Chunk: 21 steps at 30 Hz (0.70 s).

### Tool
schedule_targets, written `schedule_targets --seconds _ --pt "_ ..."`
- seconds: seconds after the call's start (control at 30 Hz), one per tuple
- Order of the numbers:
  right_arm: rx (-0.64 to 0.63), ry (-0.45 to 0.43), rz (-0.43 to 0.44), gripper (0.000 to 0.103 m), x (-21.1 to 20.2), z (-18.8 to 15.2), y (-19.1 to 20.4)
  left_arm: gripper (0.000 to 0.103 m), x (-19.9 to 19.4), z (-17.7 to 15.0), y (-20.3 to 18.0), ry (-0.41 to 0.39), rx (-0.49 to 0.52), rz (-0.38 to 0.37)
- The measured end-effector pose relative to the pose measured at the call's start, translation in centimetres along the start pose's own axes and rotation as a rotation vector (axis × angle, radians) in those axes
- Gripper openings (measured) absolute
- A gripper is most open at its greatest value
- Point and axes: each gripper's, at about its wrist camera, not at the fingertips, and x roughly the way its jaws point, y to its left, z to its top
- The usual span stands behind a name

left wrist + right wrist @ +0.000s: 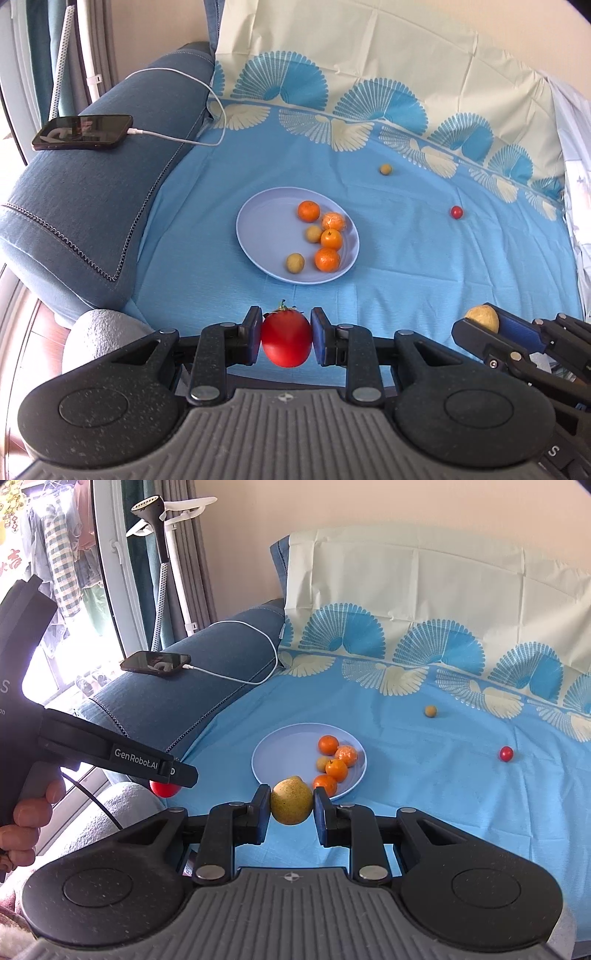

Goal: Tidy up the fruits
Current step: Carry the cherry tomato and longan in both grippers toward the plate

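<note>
Left wrist view: left gripper [286,341] pinching a tomato [286,343]
Right wrist view: right gripper [291,805] pinching a yellow pear [291,800]
Plate [258,225]: 6 fruits, mid-cloth

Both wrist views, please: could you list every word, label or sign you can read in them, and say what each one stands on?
"GenRobot.AI": white print on the black finger of the left gripper, shut on a red tomato.
"S": white letter on the black right gripper body, low in the left view; cut off.
"S", then small print ending "on": left gripper's black handle; too cut off to read.
Red characters on hanging cloth, far left: partly cut off, unreadable.
</note>
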Motion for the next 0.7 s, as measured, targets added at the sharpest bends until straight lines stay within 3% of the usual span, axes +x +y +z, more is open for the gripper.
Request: schedule_targets --seconds 0.7 --pt "-0.014 0.03 -0.002 0.026 1.0 0.2 0.3 0.031 1.1 0.3 0.8 0.028 -0.022 -0.009"
